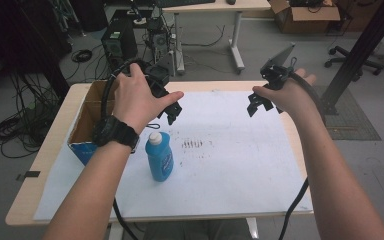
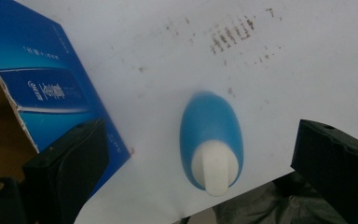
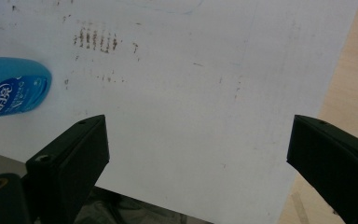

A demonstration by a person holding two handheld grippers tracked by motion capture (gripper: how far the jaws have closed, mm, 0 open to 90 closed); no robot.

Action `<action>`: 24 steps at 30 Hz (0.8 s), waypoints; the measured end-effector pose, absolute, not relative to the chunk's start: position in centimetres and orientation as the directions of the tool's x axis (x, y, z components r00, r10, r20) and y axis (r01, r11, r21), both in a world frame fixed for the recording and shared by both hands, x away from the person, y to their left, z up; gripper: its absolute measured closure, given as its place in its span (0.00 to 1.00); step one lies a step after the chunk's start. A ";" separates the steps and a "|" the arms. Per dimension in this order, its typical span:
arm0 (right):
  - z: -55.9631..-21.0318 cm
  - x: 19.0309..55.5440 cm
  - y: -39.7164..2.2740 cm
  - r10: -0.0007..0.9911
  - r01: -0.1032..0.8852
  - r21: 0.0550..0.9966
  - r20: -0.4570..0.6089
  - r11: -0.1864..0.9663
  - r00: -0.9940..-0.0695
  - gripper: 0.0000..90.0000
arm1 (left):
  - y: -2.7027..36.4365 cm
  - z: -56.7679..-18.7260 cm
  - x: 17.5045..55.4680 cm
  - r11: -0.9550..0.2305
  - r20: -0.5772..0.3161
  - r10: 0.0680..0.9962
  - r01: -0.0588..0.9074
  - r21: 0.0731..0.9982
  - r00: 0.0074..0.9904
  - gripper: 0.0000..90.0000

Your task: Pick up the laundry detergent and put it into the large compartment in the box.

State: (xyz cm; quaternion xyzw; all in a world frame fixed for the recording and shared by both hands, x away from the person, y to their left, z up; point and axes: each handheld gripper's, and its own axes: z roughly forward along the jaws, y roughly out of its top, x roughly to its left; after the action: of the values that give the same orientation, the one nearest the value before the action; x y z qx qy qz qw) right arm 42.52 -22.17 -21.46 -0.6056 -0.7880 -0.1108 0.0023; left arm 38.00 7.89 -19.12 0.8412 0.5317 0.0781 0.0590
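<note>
In the high view, a blue bottle (image 1: 159, 156) with a white cap stands upright on the white sheet (image 1: 240, 165) just beside an open cardboard box (image 1: 87, 120) whose inside is mostly hidden by the left hand (image 1: 135, 97); the left gripper (image 1: 172, 112) hangs above the bottle and the right gripper (image 1: 257, 104) is well apart from it. The left gripper view looks down on the bottle (image 2: 212, 140), which lies between the wide-open, empty jaws with the box (image 2: 37, 84) beside it. The right gripper view shows its jaws wide open and empty over bare sheet (image 3: 205, 93), the bottle (image 3: 11, 86) off to one side.
</note>
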 end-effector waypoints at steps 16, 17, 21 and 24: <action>-22.4 42.5 -22.3 0.952 0.954 0.168 0.141 0.248 -0.272 0.07 | 8.1 -21.5 37.2 -0.417 0.063 0.909 0.899 0.136 0.412 0.05; -22.4 42.5 -22.3 0.952 0.954 0.168 0.141 0.248 -0.272 0.07 | 8.1 -21.8 37.1 -0.414 0.062 0.910 0.901 0.133 0.409 0.05; -22.5 42.5 -22.1 0.951 0.954 0.167 0.142 0.249 -0.274 0.07 | 8.0 -22.3 37.0 -0.417 0.062 0.909 0.901 0.120 0.413 0.05; -22.6 42.5 -22.0 0.952 0.954 0.165 0.140 0.250 -0.274 0.07 | 7.9 -22.7 36.9 -0.422 0.057 0.906 0.899 0.114 0.419 0.05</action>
State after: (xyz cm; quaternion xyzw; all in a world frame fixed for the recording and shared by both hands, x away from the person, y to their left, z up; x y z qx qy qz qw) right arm 42.50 -22.03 -22.63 -0.6026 -0.7905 -0.1089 0.0058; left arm 36.86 7.89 -22.74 0.8415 0.5364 0.0547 0.0329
